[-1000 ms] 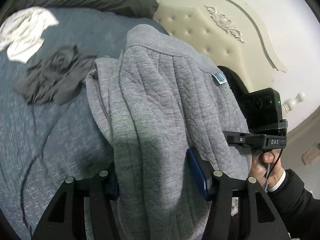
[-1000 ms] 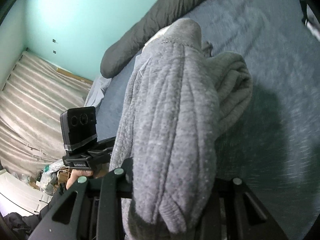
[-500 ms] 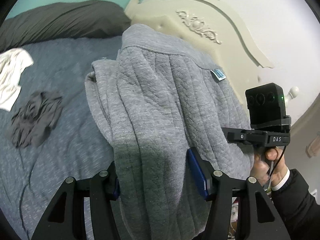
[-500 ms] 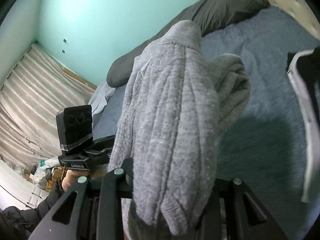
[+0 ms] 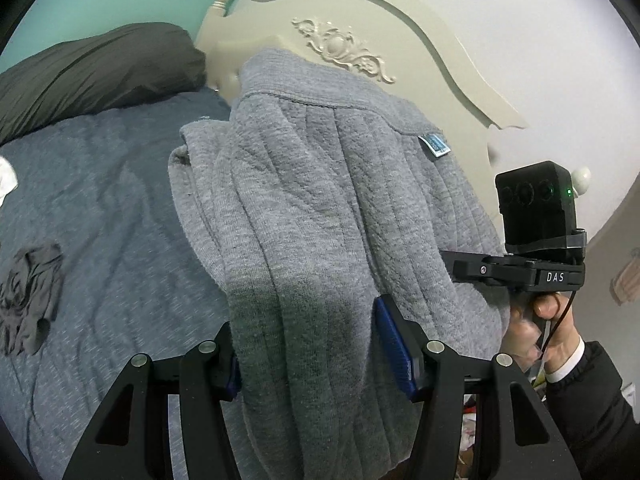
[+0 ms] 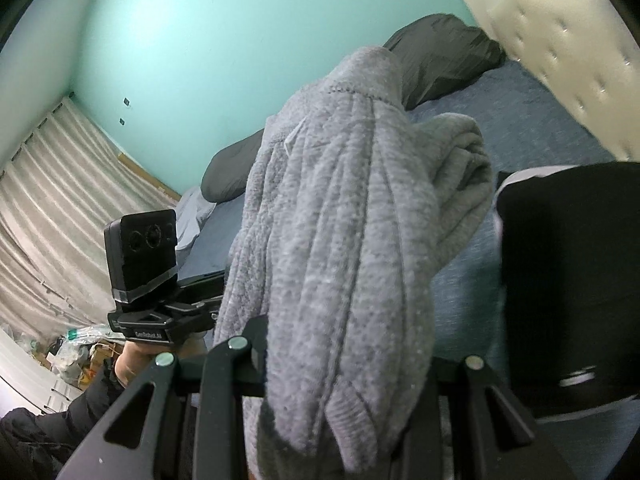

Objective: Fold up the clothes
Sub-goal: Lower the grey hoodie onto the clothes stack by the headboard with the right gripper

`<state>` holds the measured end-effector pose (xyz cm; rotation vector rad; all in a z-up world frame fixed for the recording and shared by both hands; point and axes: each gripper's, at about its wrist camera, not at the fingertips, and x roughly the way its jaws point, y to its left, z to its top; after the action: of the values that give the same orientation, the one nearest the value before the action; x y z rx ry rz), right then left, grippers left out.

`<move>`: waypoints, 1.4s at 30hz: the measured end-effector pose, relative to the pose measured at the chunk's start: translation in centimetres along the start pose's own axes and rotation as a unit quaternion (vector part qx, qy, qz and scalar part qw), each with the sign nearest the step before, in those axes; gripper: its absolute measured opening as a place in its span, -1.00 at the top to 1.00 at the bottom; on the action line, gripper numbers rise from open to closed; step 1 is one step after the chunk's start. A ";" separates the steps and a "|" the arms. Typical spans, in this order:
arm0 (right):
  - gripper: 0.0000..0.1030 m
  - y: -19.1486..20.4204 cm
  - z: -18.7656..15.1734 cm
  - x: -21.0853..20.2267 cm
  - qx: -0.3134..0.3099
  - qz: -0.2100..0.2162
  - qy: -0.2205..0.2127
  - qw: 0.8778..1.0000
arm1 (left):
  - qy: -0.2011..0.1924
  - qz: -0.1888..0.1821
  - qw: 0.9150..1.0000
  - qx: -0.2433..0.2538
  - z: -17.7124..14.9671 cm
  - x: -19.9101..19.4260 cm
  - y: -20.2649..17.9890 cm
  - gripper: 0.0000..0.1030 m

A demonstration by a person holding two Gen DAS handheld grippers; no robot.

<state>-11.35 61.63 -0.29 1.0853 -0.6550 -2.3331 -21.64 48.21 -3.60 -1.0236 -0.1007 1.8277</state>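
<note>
- My left tongs filled the bottom of the left wrist view, their blue pads pinching a thick bundle of the grey sweater between them.
- The sweater ran from my left jaws up through the middle of that frame, folded in layers, with its collar seam near the top centre and a small blue label at the right of the seam.
- My right tongs sat at the bottom of the right wrist view, and the same sweater bulged up from between their jaws; the cloth hid the fingertips, but they were clearly pressed onto it.
- In the left wrist view my right hand showed at the right edge, gripping the handle of the other tool just beside the sweater.
- The blue-grey bedspread lay behind the sweater on the left of that frame.
- A dark grey crumpled garment lay on the bedspread at the left edge, well apart from the sweater.
- A dark pillow rested at the upper left, against the cream headboard across the top.
- In the right wrist view a black object, blurred, filled the right side near the sweater; I couldn't tell what it was.
</note>
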 end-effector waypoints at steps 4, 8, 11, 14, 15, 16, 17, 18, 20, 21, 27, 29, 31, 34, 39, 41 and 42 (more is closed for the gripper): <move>0.37 -0.5 0.2 -1.5 0.001 -0.012 -0.004 1.000 | 0.004 -0.005 1.000 0.009 1.7 2.0 -1.7 -0.15; 0.37 -2.4 1.3 -3.4 -0.001 -0.024 -0.007 1.000 | 0.006 -0.011 1.000 0.015 2.4 3.4 -2.4 -0.15; 0.37 -3.0 1.7 -3.7 -0.001 -0.033 -0.008 0.999 | 0.007 -0.013 1.000 0.015 3.2 4.7 -3.1 -0.15; 0.37 -5.4 1.7 -6.1 -0.003 -0.040 -0.006 0.999 | 0.006 -0.015 1.000 0.014 2.6 4.5 -4.8 -0.15; 0.37 -6.2 1.4 -6.8 -0.002 -0.041 -0.004 0.999 | 0.005 -0.014 1.000 0.012 2.7 4.9 -4.9 -0.15; 0.37 -6.7 1.2 -7.1 -0.003 -0.044 -0.001 0.999 | 0.005 -0.014 1.000 0.010 2.8 5.3 -5.0 -0.15; 0.36 -7.1 1.0 -7.4 -0.003 -0.046 0.001 0.999 | 0.005 -0.013 1.000 0.006 2.9 5.8 -5.0 -0.15; 0.36 -7.5 1.0 -7.5 -0.003 -0.049 0.004 0.999 | 0.006 -0.013 1.000 0.001 3.2 6.4 -5.0 -0.15; 0.37 -8.3 2.1 -8.3 -0.005 -0.053 0.010 0.999 | 0.006 -0.014 1.000 -0.004 3.9 7.8 -5.4 -0.15; 0.36 -8.9 2.6 -8.9 -0.008 -0.055 0.012 0.998 | 0.005 -0.014 1.000 -0.005 4.0 8.0 -5.3 -0.15; 0.36 -12.7 5.3 -12.0 -0.016 -0.049 0.025 0.998 | 0.008 -0.010 1.000 -0.013 4.7 10.2 -4.8 -0.15; 0.36 -13.3 6.2 -12.0 -0.015 -0.048 0.030 0.998 | 0.010 -0.007 1.000 -0.015 4.7 11.1 -4.7 -0.15; 0.36 -13.5 6.7 -12.2 -0.014 -0.048 0.035 0.998 | 0.012 -0.005 1.000 -0.018 4.7 11.9 -4.5 -0.15; 0.36 -14.7 6.5 -12.1 -0.009 -0.047 0.043 0.998 | 0.016 -0.002 1.000 -0.023 4.8 13.2 -4.3 -0.15; 0.36 -16.3 6.8 -11.4 -0.004 -0.027 0.059 0.998 | 0.019 0.005 1.000 -0.023 4.6 14.3 -4.1 -0.15; 0.36 -16.6 6.8 -11.3 -0.007 -0.019 0.061 0.998 | 0.018 0.006 1.000 -0.025 4.4 14.3 -4.0 -0.15; 0.36 -16.8 6.8 -11.1 -0.006 -0.013 0.063 0.998 | 0.018 0.007 0.999 -0.025 4.4 14.3 -4.0 -0.15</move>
<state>-14.07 82.68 -0.22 1.2308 -0.5832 -2.2658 -23.81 63.02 -7.43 -1.0952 -0.1186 1.8274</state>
